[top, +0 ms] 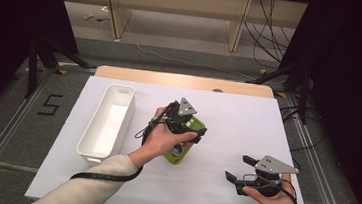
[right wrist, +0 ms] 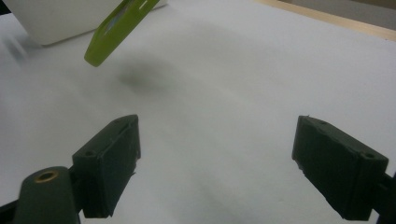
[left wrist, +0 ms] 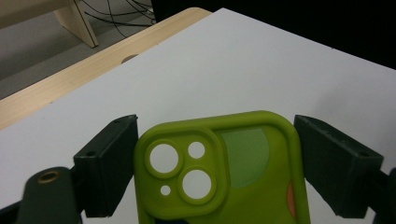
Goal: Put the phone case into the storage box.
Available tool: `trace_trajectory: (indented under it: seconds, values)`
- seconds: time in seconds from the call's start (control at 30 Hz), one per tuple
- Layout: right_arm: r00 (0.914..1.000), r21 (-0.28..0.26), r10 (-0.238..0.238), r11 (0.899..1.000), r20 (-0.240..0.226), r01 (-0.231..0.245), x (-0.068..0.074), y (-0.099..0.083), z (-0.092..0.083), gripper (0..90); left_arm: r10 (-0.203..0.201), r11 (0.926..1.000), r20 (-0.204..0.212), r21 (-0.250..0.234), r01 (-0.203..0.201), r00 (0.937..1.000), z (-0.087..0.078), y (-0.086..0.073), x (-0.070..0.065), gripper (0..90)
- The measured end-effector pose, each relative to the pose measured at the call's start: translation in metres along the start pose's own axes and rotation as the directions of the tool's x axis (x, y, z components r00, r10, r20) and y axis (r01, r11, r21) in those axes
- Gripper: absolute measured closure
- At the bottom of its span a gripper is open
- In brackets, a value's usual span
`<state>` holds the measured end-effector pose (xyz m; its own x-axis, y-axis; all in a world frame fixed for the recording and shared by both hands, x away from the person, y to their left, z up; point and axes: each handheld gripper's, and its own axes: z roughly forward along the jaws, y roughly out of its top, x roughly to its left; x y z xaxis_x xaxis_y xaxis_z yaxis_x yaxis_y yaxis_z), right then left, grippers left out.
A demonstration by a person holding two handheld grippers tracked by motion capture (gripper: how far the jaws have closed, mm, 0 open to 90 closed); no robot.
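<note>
We've got the phone case pinched edgewise in our left fingers; right gripper wide open, empty. Thin grip, it could slip before the bin at 9 o'clock.

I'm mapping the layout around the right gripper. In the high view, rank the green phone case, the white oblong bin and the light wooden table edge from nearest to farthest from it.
From the right gripper:
1. Green phone case, nearest, to its left, between the left gripper's jaws.
2. White oblong bin, farther left, on the white sheet.
3. Light wooden table edge, farthest, along the far side.
</note>
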<state>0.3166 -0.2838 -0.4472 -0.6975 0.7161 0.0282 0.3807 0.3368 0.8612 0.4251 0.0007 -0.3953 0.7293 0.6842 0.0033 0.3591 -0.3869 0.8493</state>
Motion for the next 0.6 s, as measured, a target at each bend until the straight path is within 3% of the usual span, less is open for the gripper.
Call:
trace_trajectory:
  seconds: [0.6]
  values:
    - [1.0,0.001,0.0,1.0,0.0,0.0,0.0,0.0,0.0,16.3,-0.012,0.9995,-0.019,-0.029,0.012,0.9998,-0.013,0.005,0.008,16.4]
